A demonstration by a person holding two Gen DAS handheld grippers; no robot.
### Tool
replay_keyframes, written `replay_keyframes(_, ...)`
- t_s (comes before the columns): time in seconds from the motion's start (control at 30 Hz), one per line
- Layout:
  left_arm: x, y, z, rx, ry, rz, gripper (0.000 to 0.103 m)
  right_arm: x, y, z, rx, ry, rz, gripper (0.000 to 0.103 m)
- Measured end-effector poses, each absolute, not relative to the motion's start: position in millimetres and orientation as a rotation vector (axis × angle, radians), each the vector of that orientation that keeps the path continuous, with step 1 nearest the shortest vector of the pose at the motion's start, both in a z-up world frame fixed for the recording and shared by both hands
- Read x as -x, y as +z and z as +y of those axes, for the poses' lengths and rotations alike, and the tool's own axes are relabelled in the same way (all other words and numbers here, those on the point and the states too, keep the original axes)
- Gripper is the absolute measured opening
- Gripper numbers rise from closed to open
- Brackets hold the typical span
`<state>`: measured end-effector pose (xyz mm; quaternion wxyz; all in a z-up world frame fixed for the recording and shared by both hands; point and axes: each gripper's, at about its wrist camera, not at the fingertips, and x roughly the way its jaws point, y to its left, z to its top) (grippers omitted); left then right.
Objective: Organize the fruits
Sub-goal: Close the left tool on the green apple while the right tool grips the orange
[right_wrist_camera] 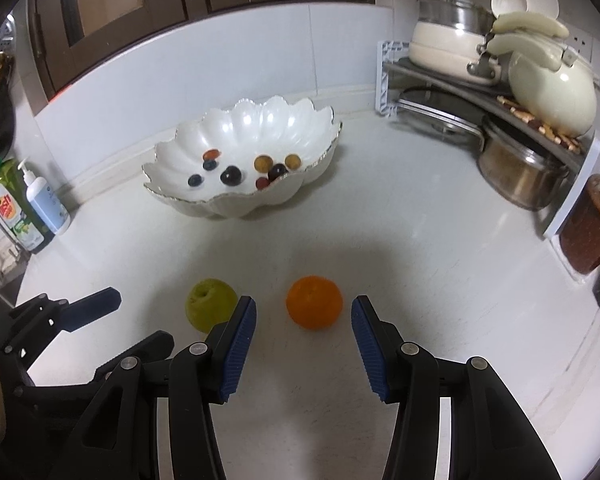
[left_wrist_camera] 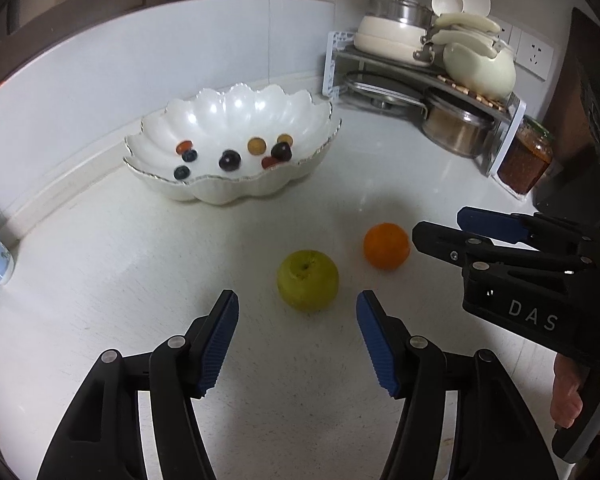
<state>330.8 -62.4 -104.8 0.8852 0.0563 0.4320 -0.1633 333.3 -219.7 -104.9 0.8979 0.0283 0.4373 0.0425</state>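
Hovering low over a pale, speckled kitchen countertop [right_wrist_camera: 440,280], two handheld black grippers with ribbed blue pads line up on the last loose fruit. The left gripper [left_wrist_camera: 297,312] has its fingers spread wide, a round green apple [left_wrist_camera: 307,279] lying just ahead of the gap, its stem dimple facing up. The right gripper [right_wrist_camera: 304,320] is likewise spread apart, with a small, round orange [right_wrist_camera: 314,301] sitting just beyond and between its fingertips; neither fruit is touched. The two fruits rest near each other on the bare counter, well apart from the scalloped white ceramic bowl with a silver rim [left_wrist_camera: 300,108] farther back by the wall, which already holds a scatter of small dark, red and yellow berries and grapes [left_wrist_camera: 230,160].

Both fruits look firm and fairly light, but round and smooth-skinned, so they are likely to roll or squirt out of a pinch taken off-centre. The safest hold would seem to be across the widest part of each, pads square on opposite sides at mid-height. The orange's skin probably gives a little; the apple's waxy surface may be more slippery. The bowl looks fragile, with a thin fluted edge, so a gentle lowering rather than a drop seems wise, clear of the soft berries inside.
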Motion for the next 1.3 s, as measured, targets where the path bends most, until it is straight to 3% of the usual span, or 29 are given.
replay_keyframes(1.3,-377,-161,-86,-0.104,-0.380,1.034,0.061,-384,-165,-228,-0.130,0.116,1.075,0.051)
